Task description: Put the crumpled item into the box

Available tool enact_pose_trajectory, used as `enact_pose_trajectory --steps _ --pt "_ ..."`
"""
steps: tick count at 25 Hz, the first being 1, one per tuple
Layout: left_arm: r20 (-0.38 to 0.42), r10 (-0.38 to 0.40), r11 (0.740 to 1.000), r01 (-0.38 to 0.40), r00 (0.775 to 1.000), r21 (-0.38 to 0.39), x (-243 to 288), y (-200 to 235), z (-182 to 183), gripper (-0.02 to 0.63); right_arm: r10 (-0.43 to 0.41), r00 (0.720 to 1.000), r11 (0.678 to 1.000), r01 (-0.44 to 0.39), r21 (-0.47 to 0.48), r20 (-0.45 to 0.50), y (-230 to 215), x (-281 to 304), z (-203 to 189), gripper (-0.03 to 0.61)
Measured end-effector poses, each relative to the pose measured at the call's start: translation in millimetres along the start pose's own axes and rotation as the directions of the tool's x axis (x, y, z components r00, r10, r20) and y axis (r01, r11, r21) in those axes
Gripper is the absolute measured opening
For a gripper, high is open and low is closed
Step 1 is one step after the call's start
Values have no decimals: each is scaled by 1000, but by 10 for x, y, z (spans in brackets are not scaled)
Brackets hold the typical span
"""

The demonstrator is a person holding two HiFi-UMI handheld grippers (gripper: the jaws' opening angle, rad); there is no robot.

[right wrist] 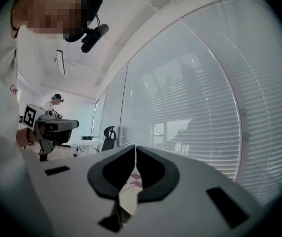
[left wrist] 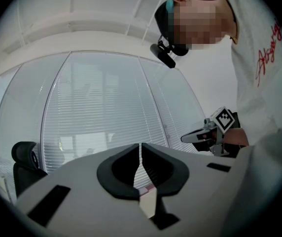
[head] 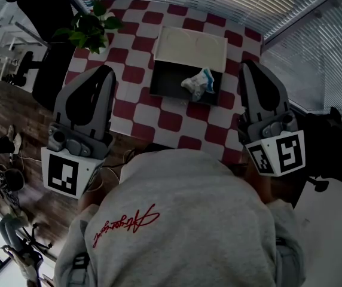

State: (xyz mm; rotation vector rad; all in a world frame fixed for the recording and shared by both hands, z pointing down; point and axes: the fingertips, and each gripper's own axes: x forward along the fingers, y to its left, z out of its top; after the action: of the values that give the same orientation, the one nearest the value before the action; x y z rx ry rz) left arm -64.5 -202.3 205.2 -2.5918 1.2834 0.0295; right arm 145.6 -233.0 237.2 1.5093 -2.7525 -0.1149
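- The crumpled item [head: 198, 84] lies inside the box [head: 166, 82], on the right side of its dark floor. It looks like white paper with a bit of blue.
- The box sits in the middle of the table [head: 159, 121], which has a red and white checked cloth. Its white lid [head: 190, 48] is folded back on the far side, so the inside is easy to reach.
- The left gripper [head: 104, 70] hangs over the near left part of the table. Its jaws are closed together and hold nothing.
- The right gripper [head: 246, 66] hangs on the right, near the table edge. Its jaws are closed too, with nothing between them.
- Both grippers are well apart from the box. I think that is because the item is already in and the job looks done.
- A green plant [head: 90, 26] stands at the far left corner, away from the box.
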Motion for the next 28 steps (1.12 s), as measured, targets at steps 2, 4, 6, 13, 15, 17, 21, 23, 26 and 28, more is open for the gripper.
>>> enact_pose_trajectory --steps 2,4,6,13,15,17,21,23,26,28 --pt "1 0 1000 0 1000 -1 2 10 0 26 -1 1000 1000 1 1 1 1 2 14 17" --pt "1 0 1000 0 1000 -1 4 22 1 26 0 1000 1000 0 3 0 5 11 23 16" --pt "-1 -1 1000 1 1000 -1 6 29 -4 26 6 1000 1000 -6 6 -4 18 17 29 14" --pt "-1 0 1000 0 1000 5 -5 59 3 26 15 1000 1000 -15 6 5 49 27 83 14" --pt "-2 -2 1000 2 1000 6 2 55 3 26 13 1000 1000 -13 7 8 42 25 92 14" --pt "-2 -3 1000 3 1000 7 11 52 4 26 12 1000 1000 -13 8 9 38 28 96 14" --pt "-1 -1 1000 1 1000 8 14 52 2 26 14 1000 1000 -14 9 16 41 26 105 14" --pt "-1 -1 1000 1 1000 9 15 46 0 26 13 1000 1000 -13 9 16 38 17 101 14" --pt "-2 -2 1000 2 1000 9 18 33 0 26 11 1000 1000 -12 9 17 36 4 103 14" --pt "-1 -1 1000 1 1000 9 17 32 1 26 11 1000 1000 -11 11 19 37 1 109 14"
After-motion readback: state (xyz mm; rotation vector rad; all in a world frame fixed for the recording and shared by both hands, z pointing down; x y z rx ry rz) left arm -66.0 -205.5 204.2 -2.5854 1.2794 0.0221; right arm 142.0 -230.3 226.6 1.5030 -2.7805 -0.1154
